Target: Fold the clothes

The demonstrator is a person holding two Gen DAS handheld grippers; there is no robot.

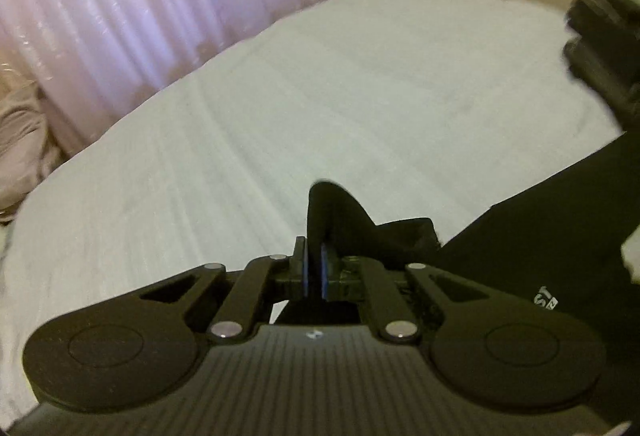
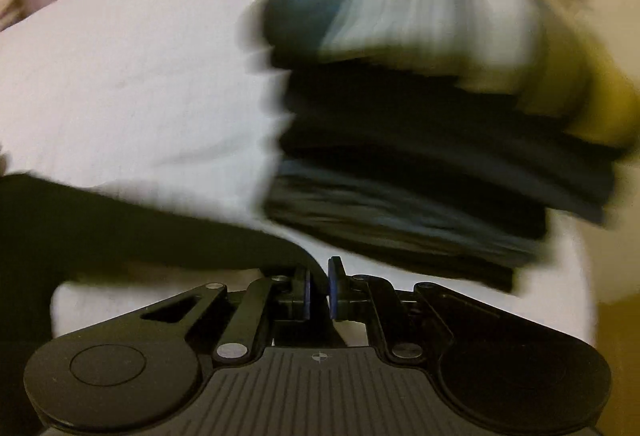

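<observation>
A black garment (image 1: 560, 236) with a small white label lies over the white bed at the right of the left wrist view. My left gripper (image 1: 314, 268) is shut on a corner of it, and the cloth sticks up between the blue pads. In the right wrist view the same black garment (image 2: 120, 232) stretches from the left edge into my right gripper (image 2: 319, 290), which is shut on its edge. The right wrist view is blurred by motion.
A white bed (image 1: 320, 95) fills both views. A stack of folded clothes (image 2: 420, 139), dark at the bottom and white, teal and yellow on top, stands right ahead of my right gripper; its edge shows in the left wrist view (image 1: 604, 47). Pink curtains (image 1: 120, 15) hang behind.
</observation>
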